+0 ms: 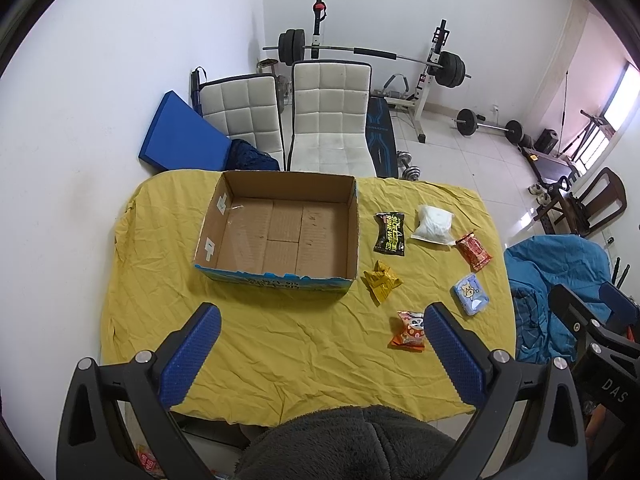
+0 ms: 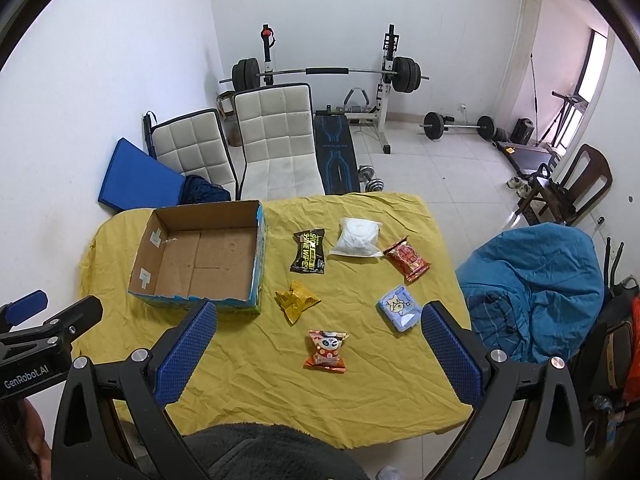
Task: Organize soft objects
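An open, empty cardboard box [image 1: 280,232] [image 2: 200,256] sits on the yellow cloth [image 1: 280,344] [image 2: 360,376] at the left. To its right lie several soft packs: a black wipes pack [image 1: 389,233] [image 2: 309,256], a white pouch [image 1: 435,224] [image 2: 357,238], a red pack [image 1: 473,251] [image 2: 407,260], a yellow pack [image 1: 381,281] [image 2: 297,301], a light blue tissue pack [image 1: 471,293] [image 2: 399,307] and an orange panda pack [image 1: 409,330] [image 2: 327,349]. My left gripper [image 1: 320,356] is open above the cloth's near edge. My right gripper [image 2: 320,356] is open above the panda pack, empty.
Two white padded chairs [image 1: 320,120] and a blue mat [image 1: 180,136] stand behind the table. A weight bench and barbells [image 2: 340,76] fill the back. A chair draped in blue cloth [image 2: 532,292] stands at the table's right. Grey fleece [image 1: 340,444] is at the bottom.
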The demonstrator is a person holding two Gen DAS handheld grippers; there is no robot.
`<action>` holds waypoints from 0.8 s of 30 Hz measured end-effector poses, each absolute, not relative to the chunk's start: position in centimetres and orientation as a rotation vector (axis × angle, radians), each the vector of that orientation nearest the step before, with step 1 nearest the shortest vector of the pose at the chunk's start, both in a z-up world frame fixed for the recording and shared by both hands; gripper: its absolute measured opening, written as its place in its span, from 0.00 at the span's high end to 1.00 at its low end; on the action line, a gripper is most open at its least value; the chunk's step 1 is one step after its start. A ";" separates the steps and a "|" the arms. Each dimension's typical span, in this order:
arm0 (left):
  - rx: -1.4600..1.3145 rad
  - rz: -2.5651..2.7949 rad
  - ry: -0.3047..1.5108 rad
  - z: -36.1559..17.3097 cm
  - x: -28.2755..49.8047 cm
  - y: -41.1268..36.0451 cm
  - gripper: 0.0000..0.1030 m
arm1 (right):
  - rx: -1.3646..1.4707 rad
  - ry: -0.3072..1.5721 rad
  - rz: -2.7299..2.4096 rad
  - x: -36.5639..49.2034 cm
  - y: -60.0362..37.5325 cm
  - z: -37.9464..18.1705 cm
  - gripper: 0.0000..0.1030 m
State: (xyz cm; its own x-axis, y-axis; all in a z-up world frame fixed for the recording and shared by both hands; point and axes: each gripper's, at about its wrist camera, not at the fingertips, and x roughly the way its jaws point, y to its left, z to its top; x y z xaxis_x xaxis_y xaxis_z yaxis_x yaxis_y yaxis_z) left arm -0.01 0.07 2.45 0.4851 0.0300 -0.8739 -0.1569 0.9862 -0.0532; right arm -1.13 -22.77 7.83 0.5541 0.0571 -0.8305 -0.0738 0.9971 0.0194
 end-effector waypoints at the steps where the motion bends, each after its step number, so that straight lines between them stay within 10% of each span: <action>1: -0.132 0.114 1.059 2.4 -0.1 0.0 0.00 | -0.018 0.979 0.078 -1.2 -22.8 7.8 0.00; 24: -0.132 0.118 1.054 1.9 0.0 -0.2 0.00 | -0.007 1.002 0.081 -0.5 -23.4 6.2 0.00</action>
